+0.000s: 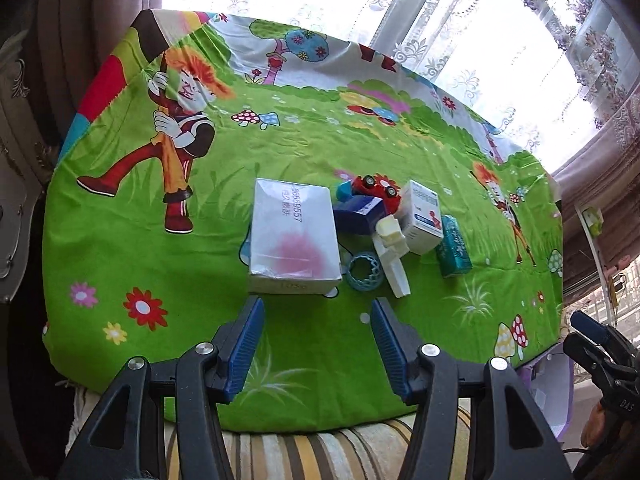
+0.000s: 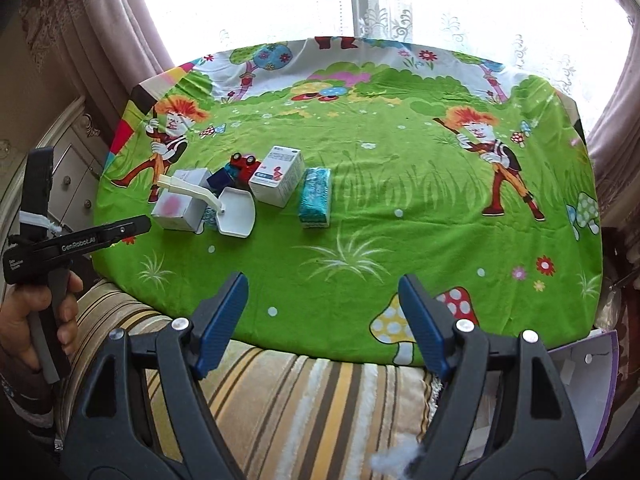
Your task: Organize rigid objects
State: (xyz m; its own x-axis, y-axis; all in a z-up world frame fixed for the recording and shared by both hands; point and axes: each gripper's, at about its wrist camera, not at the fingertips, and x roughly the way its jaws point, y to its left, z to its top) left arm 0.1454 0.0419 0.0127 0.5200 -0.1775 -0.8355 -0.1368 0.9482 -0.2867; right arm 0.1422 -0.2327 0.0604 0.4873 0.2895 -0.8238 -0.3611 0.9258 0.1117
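Left wrist view: the left gripper (image 1: 318,312) and right gripper (image 2: 322,292) are held apart and empty before the large white cardboard box (image 1: 294,238), heaped with the red toy car (image 1: 376,188) on the green cartoon-printed tablecloth (image 1: 160,272); neighbours could be toppled by a careless reach.

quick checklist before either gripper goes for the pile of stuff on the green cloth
1. Left gripper empty: ok, jaws apart, nothing between them.
2. Right gripper empty: ok, jaws wide, nothing held.
3. Big white box free to grasp: ok, it is the nearest thing ahead of the left gripper, its top bare.
4. Teal packet clear of neighbours: ok, it lies apart from the pile, to the right of the small white box.
5. Toy car easy to reach: not ok, it sits at the back, against the blue box.
6. Blue ring free: cannot tell, it lies wedged between the big white box and the white scoop.
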